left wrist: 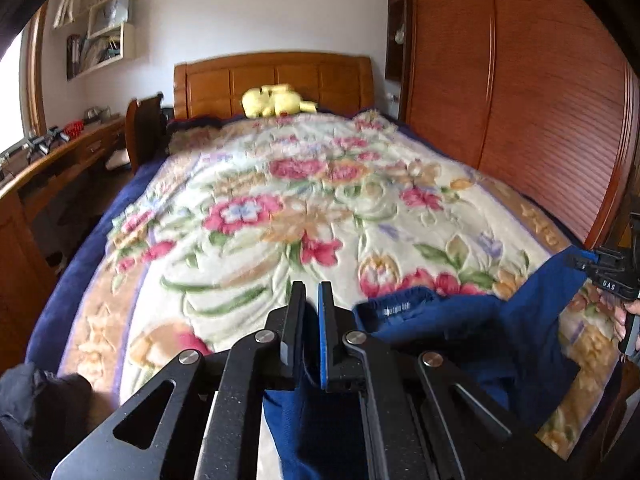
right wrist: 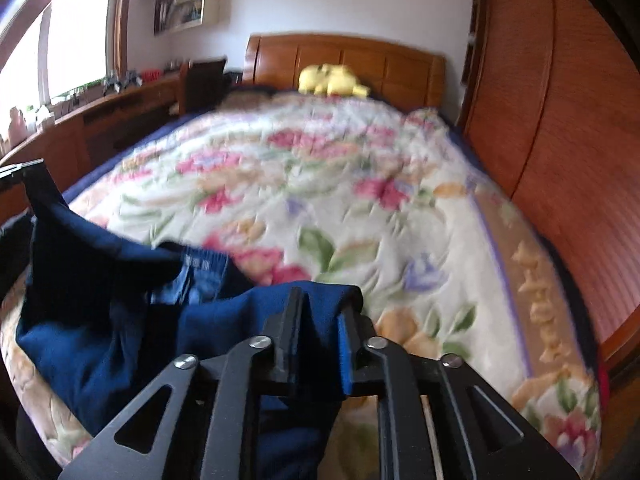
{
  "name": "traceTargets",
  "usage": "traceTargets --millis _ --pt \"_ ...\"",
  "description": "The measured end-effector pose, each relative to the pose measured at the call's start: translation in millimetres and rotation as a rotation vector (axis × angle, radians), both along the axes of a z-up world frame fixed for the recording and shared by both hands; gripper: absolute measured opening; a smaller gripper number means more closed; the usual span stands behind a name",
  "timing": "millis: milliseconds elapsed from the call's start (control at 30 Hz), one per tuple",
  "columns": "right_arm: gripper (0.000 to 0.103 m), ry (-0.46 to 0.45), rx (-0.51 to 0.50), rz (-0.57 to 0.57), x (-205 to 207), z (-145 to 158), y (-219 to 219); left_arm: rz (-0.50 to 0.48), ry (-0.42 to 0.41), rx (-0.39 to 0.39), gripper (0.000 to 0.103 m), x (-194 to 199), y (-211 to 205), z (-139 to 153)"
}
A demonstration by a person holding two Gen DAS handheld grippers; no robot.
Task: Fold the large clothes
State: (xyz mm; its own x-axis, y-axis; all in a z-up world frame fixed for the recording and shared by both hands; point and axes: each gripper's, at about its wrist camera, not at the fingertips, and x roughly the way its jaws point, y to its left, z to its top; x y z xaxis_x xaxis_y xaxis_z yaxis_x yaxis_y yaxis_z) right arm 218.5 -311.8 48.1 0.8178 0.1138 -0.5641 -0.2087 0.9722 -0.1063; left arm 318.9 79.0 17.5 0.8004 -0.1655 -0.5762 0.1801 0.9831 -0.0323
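Floral cream fleece covers the bed [left wrist: 280, 208] from the near edge to the wooden headboard [left wrist: 272, 80] at twelve o'clock, with a tall wooden wardrobe [left wrist: 520, 100] close along the three o'clock side and a desk [left wrist: 60, 160] at nine. Most of the blanket lies bare and open. The dark blue garment [left wrist: 460, 320] is bunched at the near edge, around five o'clock in the left view, its waistband turned up. The left gripper [left wrist: 312, 292] is clenched on a fold of it, which hangs down between the fingers. The right gripper [right wrist: 320, 308] has its jaws partly apart, blue cloth draped between them; whether the pads press it I cannot tell. A yellow plush toy [left wrist: 276, 100] sits by the headboard.
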Motion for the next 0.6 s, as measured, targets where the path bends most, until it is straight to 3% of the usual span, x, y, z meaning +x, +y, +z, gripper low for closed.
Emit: traceTargets --millis 33,100,167,400,533,600 --pt "0.038 0.014 -0.004 -0.003 1 -4 5 -0.008 0.006 0.005 0.008 -2 -1 -4" --pt "0.049 0.018 -0.01 -0.011 0 -11 15 -0.02 0.007 0.021 0.018 -7 -3 -7" --pt "0.05 0.033 0.003 -0.005 -2 -13 24 -0.041 0.001 0.032 0.031 -20 -3 -8" --pt "0.05 0.092 0.029 0.093 -13 -37 68 -0.075 0.032 0.014 0.035 -48 3 -16" --pt "0.05 0.134 0.012 0.127 -21 -46 92 -0.089 0.066 0.018 0.054 -66 3 -35" --pt "0.05 0.146 0.014 0.142 -24 -49 95 -0.097 0.086 0.014 0.055 -74 2 -46"
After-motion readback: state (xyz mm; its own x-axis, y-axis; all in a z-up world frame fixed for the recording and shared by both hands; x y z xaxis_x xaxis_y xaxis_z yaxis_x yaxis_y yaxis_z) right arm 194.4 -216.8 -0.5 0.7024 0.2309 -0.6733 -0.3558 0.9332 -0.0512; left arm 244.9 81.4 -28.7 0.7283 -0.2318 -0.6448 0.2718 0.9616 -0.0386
